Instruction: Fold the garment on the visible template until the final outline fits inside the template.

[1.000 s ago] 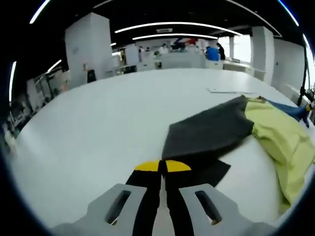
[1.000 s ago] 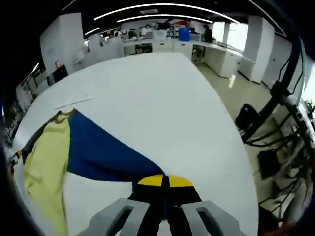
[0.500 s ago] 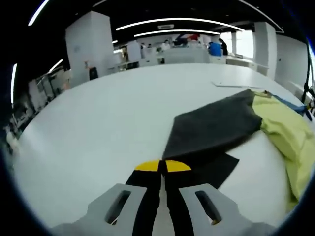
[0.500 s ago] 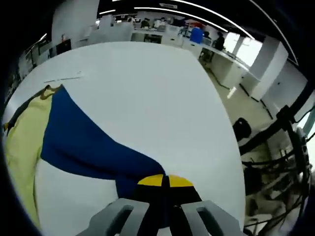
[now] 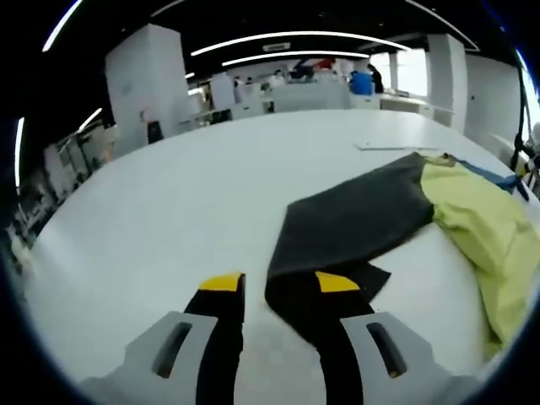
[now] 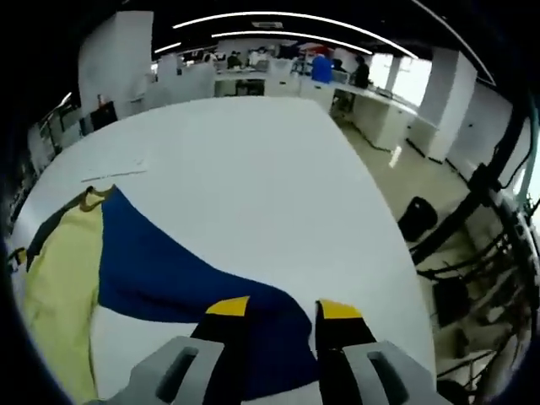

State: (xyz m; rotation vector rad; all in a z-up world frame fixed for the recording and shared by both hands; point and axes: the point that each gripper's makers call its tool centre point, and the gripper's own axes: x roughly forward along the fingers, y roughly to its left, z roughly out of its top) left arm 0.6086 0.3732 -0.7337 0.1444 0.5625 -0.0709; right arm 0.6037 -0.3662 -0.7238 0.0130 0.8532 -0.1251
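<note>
On the white table: garment spread flat, yellow-green body with 1 dark grey sleeve and 1 navy sleeve.

Left gripper view: left gripper jaws spread wide, holding nothing; grey sleeve end lying between and just ahead of the yellow-tipped jaws, partly covering the right jaw. Thin flat white sheet on the table beyond the garment collar.

Right gripper view: right gripper jaws spread wide, holding nothing; navy sleeve end resting on the table between them. Table edge close on the right, black stands and cables on the floor beside it. Desks and people far behind.
</note>
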